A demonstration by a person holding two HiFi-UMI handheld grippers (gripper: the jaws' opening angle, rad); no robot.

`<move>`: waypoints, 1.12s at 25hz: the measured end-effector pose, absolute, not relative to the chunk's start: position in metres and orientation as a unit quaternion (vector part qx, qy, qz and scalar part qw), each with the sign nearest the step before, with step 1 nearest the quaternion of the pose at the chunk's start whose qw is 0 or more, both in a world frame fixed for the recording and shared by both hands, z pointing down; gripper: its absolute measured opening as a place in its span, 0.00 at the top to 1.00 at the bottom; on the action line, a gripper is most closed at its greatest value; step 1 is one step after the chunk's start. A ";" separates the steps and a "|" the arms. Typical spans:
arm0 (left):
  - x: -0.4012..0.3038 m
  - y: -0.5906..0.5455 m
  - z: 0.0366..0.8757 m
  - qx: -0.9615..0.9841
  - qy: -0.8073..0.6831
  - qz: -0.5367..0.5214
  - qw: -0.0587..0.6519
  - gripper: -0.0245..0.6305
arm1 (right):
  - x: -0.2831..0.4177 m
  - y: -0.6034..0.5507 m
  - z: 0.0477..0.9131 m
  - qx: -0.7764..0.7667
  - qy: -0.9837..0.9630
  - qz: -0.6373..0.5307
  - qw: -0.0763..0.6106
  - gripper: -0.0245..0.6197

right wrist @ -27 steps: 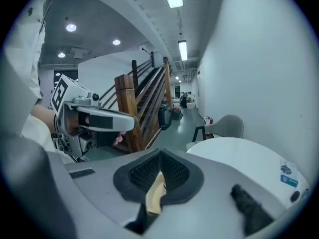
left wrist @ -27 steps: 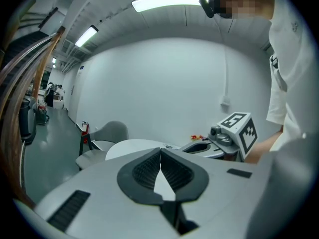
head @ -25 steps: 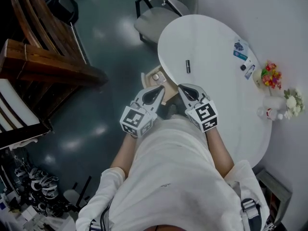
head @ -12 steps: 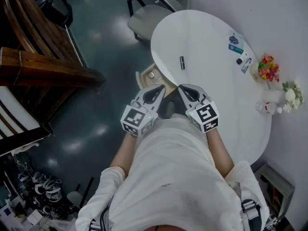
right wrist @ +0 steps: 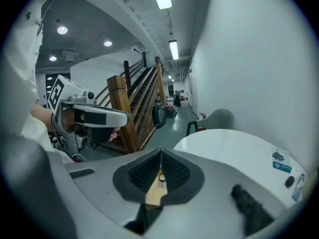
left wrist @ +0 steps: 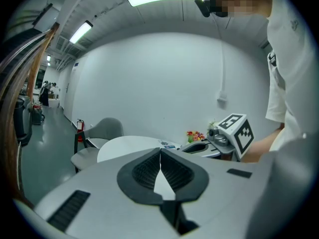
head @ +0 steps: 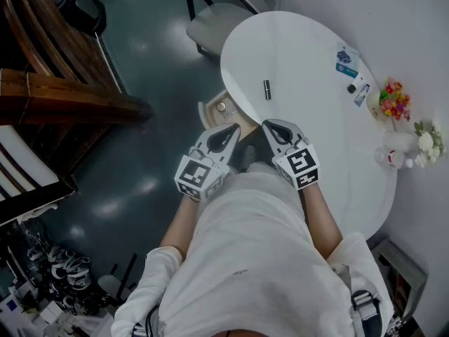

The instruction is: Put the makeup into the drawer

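A small dark makeup tube lies on the white oval table, out past both grippers. Under the table's near-left edge a wooden drawer stands pulled out, with a small round item inside. My left gripper is shut and empty, its tip just short of the drawer. My right gripper is also shut and empty, at the table's near edge. In the right gripper view the shut pads leave a gap below them that shows the drawer.
Blue packets, a small dark cap and a little tube lie at the table's far right, near bright flowers and white flowers. A grey chair stands beyond the table. Wooden stairs rise at the left.
The head view has shifted a little, so the table sits further left in the picture. My right gripper has edged slightly toward the table. Both grippers stay shut.
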State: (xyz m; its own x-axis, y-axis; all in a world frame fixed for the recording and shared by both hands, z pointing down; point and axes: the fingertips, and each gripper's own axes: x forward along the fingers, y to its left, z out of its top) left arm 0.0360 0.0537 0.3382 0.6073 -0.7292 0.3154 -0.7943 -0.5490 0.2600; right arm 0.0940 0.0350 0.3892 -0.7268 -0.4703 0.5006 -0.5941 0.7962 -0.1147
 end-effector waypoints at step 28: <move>0.031 0.032 0.386 0.842 -0.467 0.117 0.242 0.95 | 0.107 -0.076 0.544 0.101 -0.922 0.039 0.373 0.46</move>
State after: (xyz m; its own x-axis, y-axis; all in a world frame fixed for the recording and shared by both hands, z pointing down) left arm 0.0308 0.0316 0.3861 0.5355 -0.7305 0.4238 -0.8441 -0.4461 0.2975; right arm 0.1073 -0.0761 0.5442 -0.7015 -0.1572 0.6951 -0.2157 0.9765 0.0032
